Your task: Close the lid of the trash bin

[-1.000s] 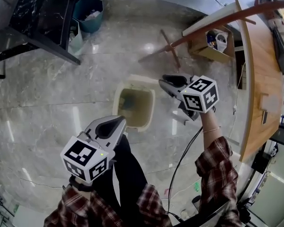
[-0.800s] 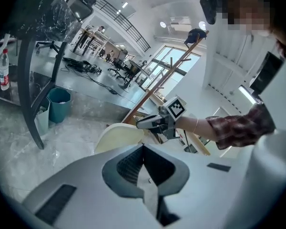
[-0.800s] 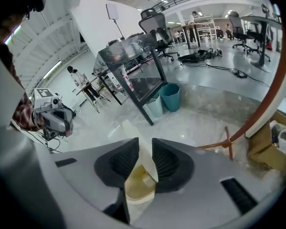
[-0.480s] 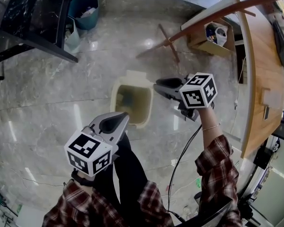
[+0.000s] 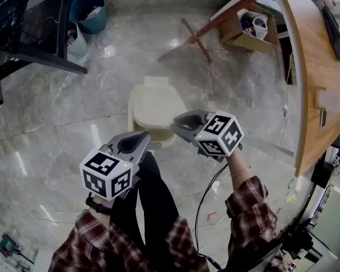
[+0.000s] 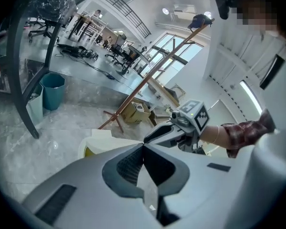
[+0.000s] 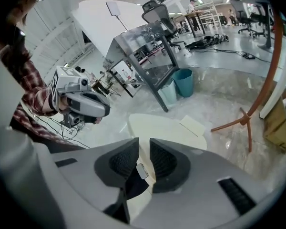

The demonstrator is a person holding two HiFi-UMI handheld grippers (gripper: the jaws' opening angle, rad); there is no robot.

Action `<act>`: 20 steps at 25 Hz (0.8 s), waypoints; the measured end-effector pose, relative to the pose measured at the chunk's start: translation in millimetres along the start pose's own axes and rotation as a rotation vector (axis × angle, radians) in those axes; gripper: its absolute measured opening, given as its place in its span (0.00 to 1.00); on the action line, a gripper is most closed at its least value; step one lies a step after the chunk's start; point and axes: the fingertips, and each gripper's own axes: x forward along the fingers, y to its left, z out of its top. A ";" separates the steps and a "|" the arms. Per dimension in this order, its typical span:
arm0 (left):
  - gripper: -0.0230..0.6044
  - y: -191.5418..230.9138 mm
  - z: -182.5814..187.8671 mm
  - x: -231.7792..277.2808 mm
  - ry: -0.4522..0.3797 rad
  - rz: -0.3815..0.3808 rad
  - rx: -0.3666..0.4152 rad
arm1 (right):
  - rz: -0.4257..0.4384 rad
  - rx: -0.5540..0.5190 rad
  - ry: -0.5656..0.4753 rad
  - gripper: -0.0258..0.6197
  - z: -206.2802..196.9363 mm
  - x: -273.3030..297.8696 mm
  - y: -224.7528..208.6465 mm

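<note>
grippers (image 5: 149, 145) (image 5: 177, 126) x2 | trash bin (image 5: 156, 109) x1 | teal bin (image 5: 89, 13) x1 | pale bin (image 5: 76, 41) x1 | cardbd box (image 5: 245, 33) x1

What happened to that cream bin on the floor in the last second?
The trash bin lid has swung down and now covers the opening that gaped a second ago. The right gripper moved from beside it toward its near corner, jaws slightly apart. The left gripper stayed low by the person's leg, jaws shut.

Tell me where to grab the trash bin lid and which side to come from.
Take the lid by its near edge, opposite the tab on the far side, likely the hinge, coming from the person's side. The lid is a thin flat panel lying about level, so the right gripper's fingers can probably pinch that free rim.
</note>
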 end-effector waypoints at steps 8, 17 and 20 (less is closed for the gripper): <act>0.05 28.9 -66.6 33.7 0.127 0.018 0.001 | -0.098 -0.004 -0.065 0.16 -65.8 44.2 23.6; 0.05 60.6 -113.8 51.7 0.164 0.054 -0.027 | -0.176 0.100 -0.103 0.16 -124.0 98.3 14.2; 0.05 66.6 -128.6 57.8 0.186 0.054 -0.025 | -0.205 0.126 -0.077 0.16 -140.3 115.7 7.5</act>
